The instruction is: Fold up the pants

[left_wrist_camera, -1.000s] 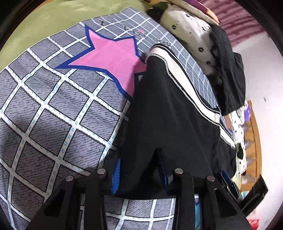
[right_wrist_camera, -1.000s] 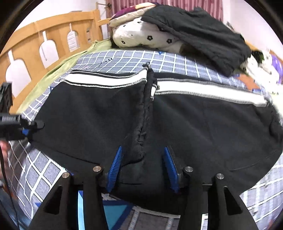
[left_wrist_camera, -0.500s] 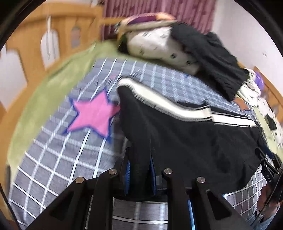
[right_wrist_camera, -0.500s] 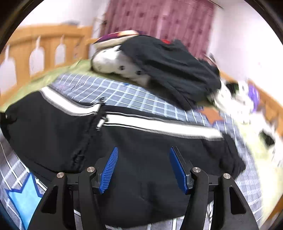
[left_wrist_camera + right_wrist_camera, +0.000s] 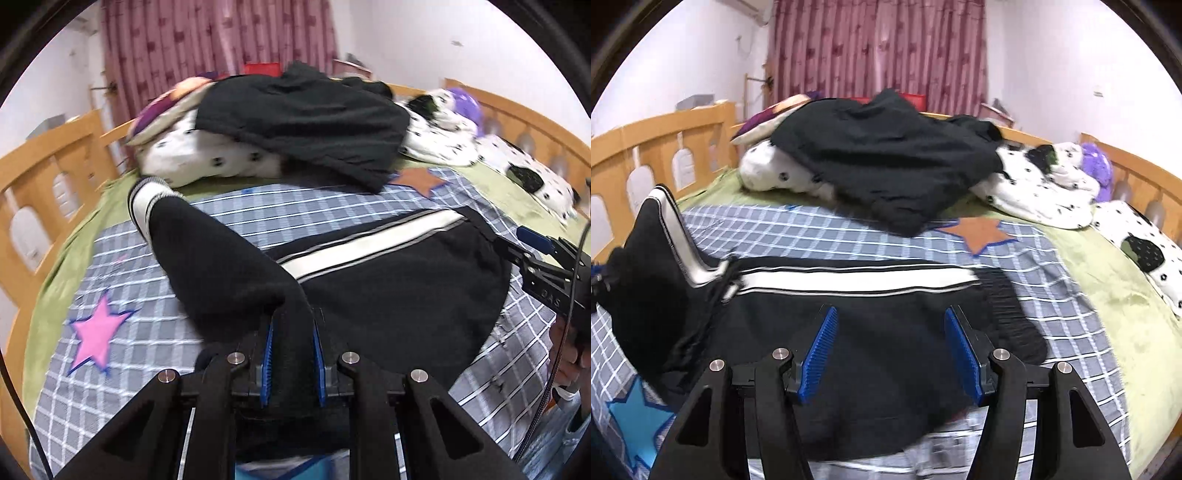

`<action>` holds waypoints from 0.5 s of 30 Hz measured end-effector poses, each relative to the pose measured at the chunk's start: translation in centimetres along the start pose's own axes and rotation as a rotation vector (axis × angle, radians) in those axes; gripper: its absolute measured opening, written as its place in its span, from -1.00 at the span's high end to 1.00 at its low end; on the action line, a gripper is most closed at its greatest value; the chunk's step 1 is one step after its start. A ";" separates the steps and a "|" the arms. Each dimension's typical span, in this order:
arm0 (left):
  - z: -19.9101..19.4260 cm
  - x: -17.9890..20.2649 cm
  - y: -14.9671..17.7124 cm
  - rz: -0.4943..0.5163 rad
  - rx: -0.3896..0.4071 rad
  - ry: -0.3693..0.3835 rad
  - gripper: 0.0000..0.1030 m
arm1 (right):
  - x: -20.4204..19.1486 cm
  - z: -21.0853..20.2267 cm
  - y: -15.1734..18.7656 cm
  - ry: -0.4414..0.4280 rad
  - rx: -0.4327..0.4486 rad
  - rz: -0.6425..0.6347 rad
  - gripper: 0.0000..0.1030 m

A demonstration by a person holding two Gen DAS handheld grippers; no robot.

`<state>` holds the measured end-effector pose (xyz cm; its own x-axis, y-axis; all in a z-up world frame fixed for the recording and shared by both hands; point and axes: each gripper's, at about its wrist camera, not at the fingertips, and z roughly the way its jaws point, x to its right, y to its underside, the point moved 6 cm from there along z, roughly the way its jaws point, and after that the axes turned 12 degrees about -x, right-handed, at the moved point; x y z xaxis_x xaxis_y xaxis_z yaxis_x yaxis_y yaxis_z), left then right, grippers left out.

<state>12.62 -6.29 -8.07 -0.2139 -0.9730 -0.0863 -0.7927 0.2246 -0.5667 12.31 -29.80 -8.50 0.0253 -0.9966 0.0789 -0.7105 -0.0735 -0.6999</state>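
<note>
Bed [image 5: 1108,295]: wooden frame, honey-coloured rails with arched cut-outs; olive fleece sheet, soft and matted.

Blanket [image 5: 849,236]: grey-blue cloth in a white grid, sewn with flat stars, pink [image 5: 96,332], orange [image 5: 979,232] and light blue [image 5: 635,417].

Curtain [image 5: 879,48]: pink-red, hanging in vertical pleats behind the bed head.

Pants [image 5: 871,354]: black, matte, fleecy cloth with a broad white side stripe edged in thin lines. They lie spread across the blanket at the near side of the bed. One end is raised clear of the blanket and draped over towards the rest, its stripe curving upward.

Heap at the bed head: a second dark garment [image 5: 886,162], limp and crumpled, thrown over white bedding [image 5: 1034,192] with small black flower prints; a purple plush thing [image 5: 1097,166] beside it.

Left gripper [image 5: 291,354]: black frame, blue ribbed fingers [image 5: 266,358]. They have just been closing and now pinch a fold of the pants, which hangs up from between them.

Right gripper [image 5: 890,350]: same make. Fingers [image 5: 820,350] have just been opening and stand apart above the flat pants, gripping nothing. In the left wrist view it shows at the right edge, held by a hand [image 5: 569,362].
</note>
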 end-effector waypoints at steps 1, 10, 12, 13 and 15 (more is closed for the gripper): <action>0.2 1.1 0.1 0.012 -0.004 0.006 0.68 | 1.3 0.3 0.2 0.012 -0.009 0.027 -0.16; 5.7 9.3 2.4 0.078 -0.108 0.101 0.68 | 8.6 0.5 2.5 0.024 -0.053 0.207 -0.16; 6.1 9.9 2.9 0.095 -0.088 0.070 0.68 | 9.1 0.7 2.8 0.026 -0.065 0.218 -0.16; 6.0 10.0 3.0 0.098 -0.080 0.065 0.68 | 9.2 0.8 2.9 0.024 -0.070 0.220 -0.16; 5.5 9.5 3.1 0.080 -0.068 0.096 0.66 | 9.0 0.8 2.9 0.014 -0.073 0.213 -0.16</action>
<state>11.31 -15.17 -15.17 -0.3286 -0.9432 -0.0485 -0.8074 0.3072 -0.5037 11.05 -38.97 -10.45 -0.1401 -0.9886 -0.0554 -0.7475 0.1423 -0.6488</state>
